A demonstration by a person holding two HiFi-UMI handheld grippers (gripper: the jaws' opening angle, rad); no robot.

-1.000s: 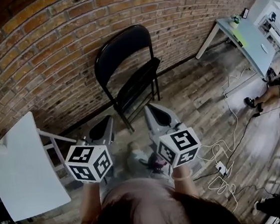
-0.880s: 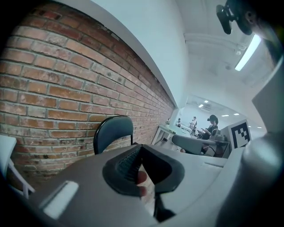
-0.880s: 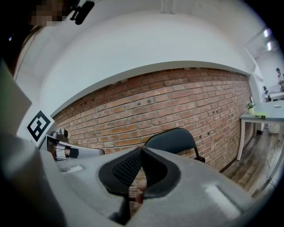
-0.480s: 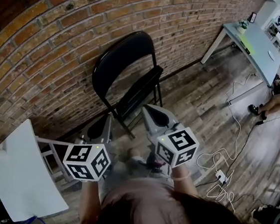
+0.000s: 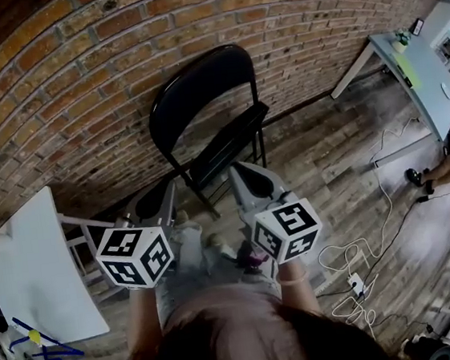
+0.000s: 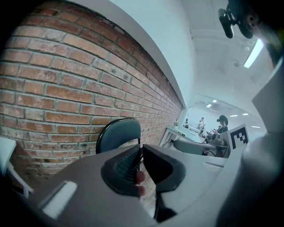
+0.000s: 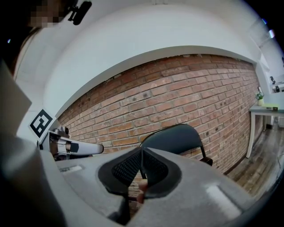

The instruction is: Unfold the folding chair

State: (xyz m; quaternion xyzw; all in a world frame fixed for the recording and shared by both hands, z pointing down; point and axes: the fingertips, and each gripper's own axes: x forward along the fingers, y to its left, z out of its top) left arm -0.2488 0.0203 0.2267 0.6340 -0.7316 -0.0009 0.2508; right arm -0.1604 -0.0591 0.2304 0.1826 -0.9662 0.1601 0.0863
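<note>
The folding chair (image 5: 198,89) stands on the wood floor (image 5: 319,156) against the brick wall (image 5: 77,87), straight ahead of both claws and apart from them. Neither touches it.

The main risk is probably a tip or a slide. The chair seems to rest on narrow feet close to the wall, so a pull on the seat with no hold on the backrest may drag the whole frame forward or topple it. The tubes look thin and smooth, so a claw closing on one could slip round it or slide off. The hinge between seat and frame is a pinch point for a claw placed too near it. Neither claw is ready to grip. The left claw (image 6: 140,148) has just been opening and shows only a narrow slit with nothing in it. The right claw (image 7: 141,150) is closed and empty. Reaching in like this would only shove the chair. Loose cables (image 5: 356,265) lie on the floor to the right, a hazard for a backward step, and a white table (image 5: 33,269) crowds the left side.

The chair is black, with a wide rounded backrest on a thin dark tubular frame. Its seat (image 5: 232,138) looks tilted rather than level, so it seems to be at least partly folded.
</note>
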